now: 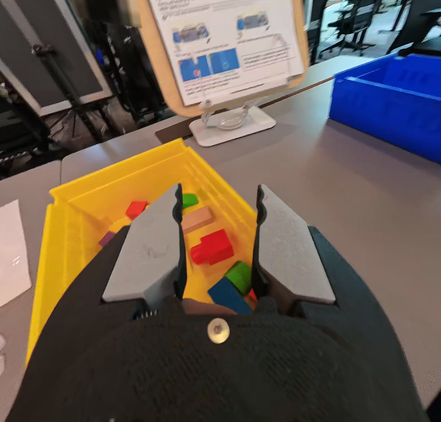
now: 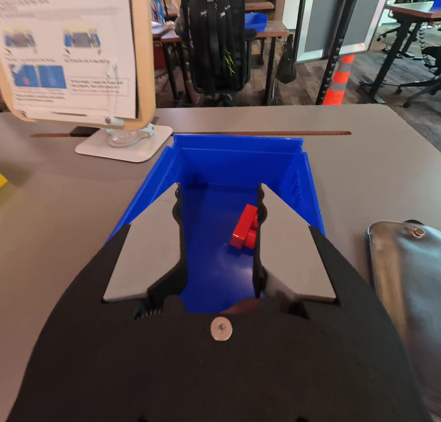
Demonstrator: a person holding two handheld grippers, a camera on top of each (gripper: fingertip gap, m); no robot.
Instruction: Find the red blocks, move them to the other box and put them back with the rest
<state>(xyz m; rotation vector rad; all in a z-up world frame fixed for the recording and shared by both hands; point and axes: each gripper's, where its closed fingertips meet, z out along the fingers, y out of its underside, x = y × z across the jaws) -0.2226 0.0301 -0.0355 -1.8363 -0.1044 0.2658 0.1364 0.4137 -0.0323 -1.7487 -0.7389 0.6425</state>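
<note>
In the left wrist view my left gripper (image 1: 218,191) is open and empty above the yellow box (image 1: 59,231). Inside the box lie mixed blocks: a big red block (image 1: 212,247) between the fingers, a small red block (image 1: 136,209) at the far left, green blocks (image 1: 189,200), a tan block (image 1: 196,218), a dark blue block (image 1: 226,296) and a purple one (image 1: 107,238). In the right wrist view my right gripper (image 2: 218,188) is open and empty above the blue box (image 2: 238,157). Red blocks (image 2: 243,226) lie on its floor beside the right finger.
A tilted instruction board on a white stand (image 1: 232,126) stands at the table's back, also in the right wrist view (image 2: 124,145). The blue box shows at the right of the left wrist view (image 1: 386,114). A white paper (image 1: 12,253) lies left of the yellow box. A dark pouch (image 2: 405,279) lies right of the blue box.
</note>
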